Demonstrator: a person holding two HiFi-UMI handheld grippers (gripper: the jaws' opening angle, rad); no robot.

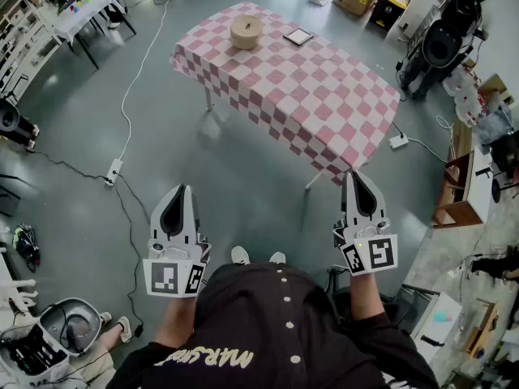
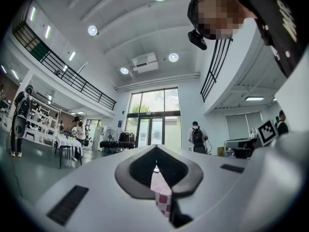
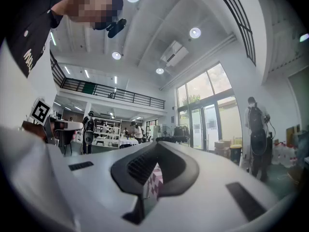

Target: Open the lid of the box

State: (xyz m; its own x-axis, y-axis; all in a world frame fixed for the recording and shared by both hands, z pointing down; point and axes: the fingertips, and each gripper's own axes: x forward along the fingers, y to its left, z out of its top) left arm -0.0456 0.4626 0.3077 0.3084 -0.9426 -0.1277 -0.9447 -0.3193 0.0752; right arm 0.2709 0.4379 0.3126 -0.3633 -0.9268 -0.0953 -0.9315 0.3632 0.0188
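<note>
The person stands back from the table [image 1: 324,96], both forearms bent and drawn in close to the torso. The left tongs [image 1: 180,191] and the right tongs [image 1: 359,177] point forward towards the table, with their marker cubes turned up to the head camera. Both pairs of tongs are pressed together at the tips and pinch nothing. In the left gripper view the left tongs [image 2: 155,148] meet in a point, and so do the right tongs [image 3: 157,144] in the right gripper view.

The box [image 1: 246,31], round and tan with its lid on, stands at the far end of the table near the far edge, well apart from both tongs. A small dark-framed square [image 1: 298,36] lies just beside it. The pink-checked cloth hangs over all the table's edges. Bare grey floor [image 1: 243,168] lies between the person and the table's near side. To the left of the table a cable runs across the floor to a power strip [image 1: 113,170].

Only the head view shows the box and the whole table. The gripper views look up into a tall hall with ceiling lights, a balcony railing [image 2: 72,76] and glass doors [image 2: 153,124]. They show just a strip of the checked cloth through the slit below the joined tips.
</note>
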